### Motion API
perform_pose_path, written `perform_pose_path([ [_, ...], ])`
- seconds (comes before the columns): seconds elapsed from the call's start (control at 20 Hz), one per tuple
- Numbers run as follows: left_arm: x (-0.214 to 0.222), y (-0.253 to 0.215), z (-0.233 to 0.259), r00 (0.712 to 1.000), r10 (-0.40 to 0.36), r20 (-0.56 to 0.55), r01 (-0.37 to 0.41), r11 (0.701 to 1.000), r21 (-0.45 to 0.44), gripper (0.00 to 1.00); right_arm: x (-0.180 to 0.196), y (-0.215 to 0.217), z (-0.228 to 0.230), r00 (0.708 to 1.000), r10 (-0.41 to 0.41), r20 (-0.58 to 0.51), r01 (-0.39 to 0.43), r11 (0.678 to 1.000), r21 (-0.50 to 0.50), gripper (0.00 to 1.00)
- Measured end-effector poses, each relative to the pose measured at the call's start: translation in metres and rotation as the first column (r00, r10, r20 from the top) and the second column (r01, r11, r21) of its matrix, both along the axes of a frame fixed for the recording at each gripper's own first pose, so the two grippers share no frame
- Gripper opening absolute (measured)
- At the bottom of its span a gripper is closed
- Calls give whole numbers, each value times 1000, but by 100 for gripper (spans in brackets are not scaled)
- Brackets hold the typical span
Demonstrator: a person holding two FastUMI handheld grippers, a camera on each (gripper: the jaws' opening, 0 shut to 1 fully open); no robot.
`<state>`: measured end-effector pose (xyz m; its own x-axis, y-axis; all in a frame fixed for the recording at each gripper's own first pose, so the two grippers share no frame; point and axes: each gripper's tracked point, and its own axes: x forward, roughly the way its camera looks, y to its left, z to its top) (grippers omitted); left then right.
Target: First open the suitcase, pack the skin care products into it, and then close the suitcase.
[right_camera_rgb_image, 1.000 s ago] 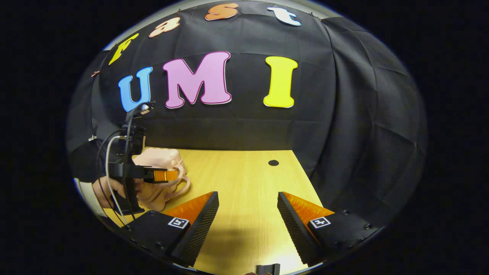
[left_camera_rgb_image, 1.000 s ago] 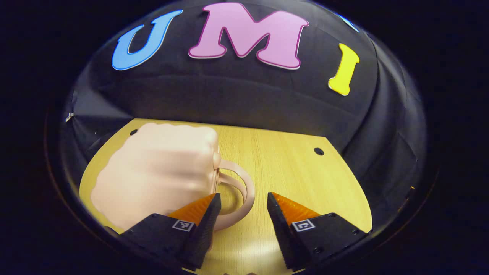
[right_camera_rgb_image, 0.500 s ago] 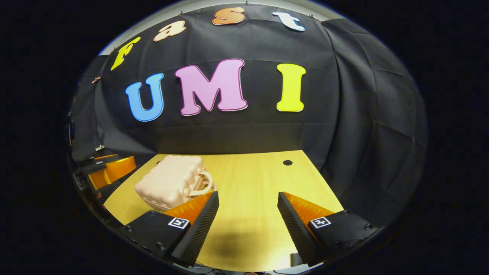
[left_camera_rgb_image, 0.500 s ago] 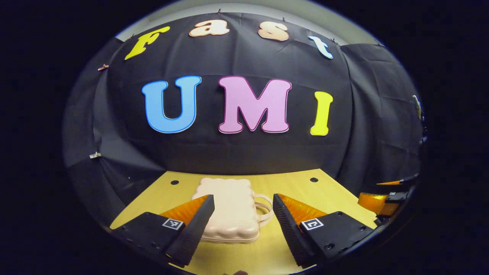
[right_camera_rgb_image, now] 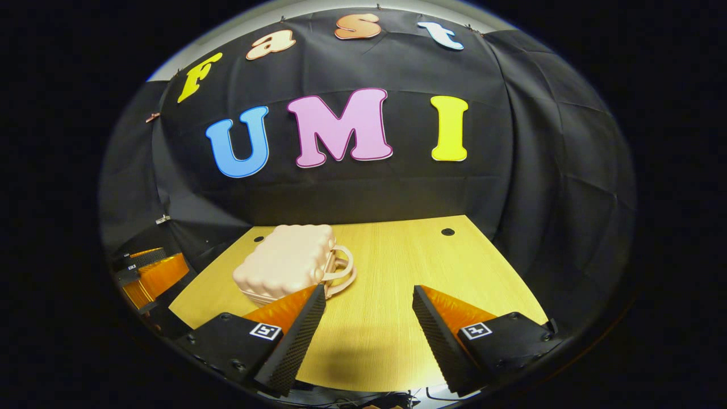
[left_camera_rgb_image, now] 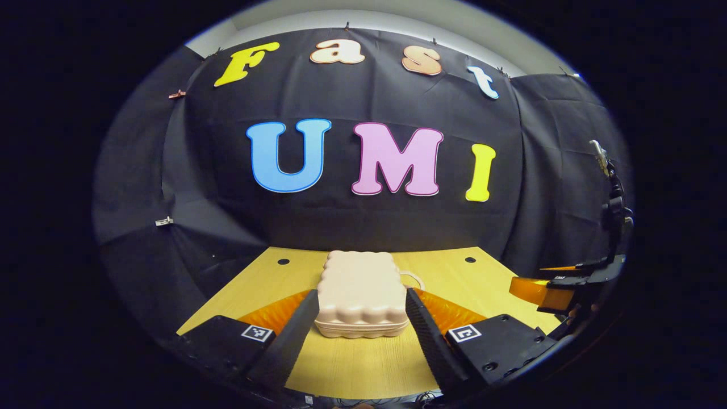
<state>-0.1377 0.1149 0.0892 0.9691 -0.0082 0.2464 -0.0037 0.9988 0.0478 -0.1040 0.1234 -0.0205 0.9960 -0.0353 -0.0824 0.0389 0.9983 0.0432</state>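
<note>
Facing you: the suitcase [left_camera_rgb_image: 362, 294] lies flat and shut on the wooden table [left_camera_rgb_image: 488, 284].
Your left gripper [left_camera_rgb_image: 359, 309]: fingers spread, suitcase seen between the tips, contact unclear.
Your right gripper [right_camera_rgb_image: 369, 309]: fingers apart, holding nothing.
Right gripper view: handle [right_camera_rgb_image: 339, 267] faces right; suitcase sits left of its fingers.
</note>
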Motion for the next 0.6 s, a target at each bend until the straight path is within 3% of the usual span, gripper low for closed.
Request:
perform_pose_path([
  [0.25, -3, 0, 5, 1000, 7, 27, -9, 998, 57, 96, -14, 26, -7, 998, 54, 16, -54, 998, -32, 98],
  [0.6, -10, -7, 2, 1000, -18, 23, 16, 997, 70, 96, -24, 17, -5, 999, 22, 42, -21, 999, -34, 98],
])
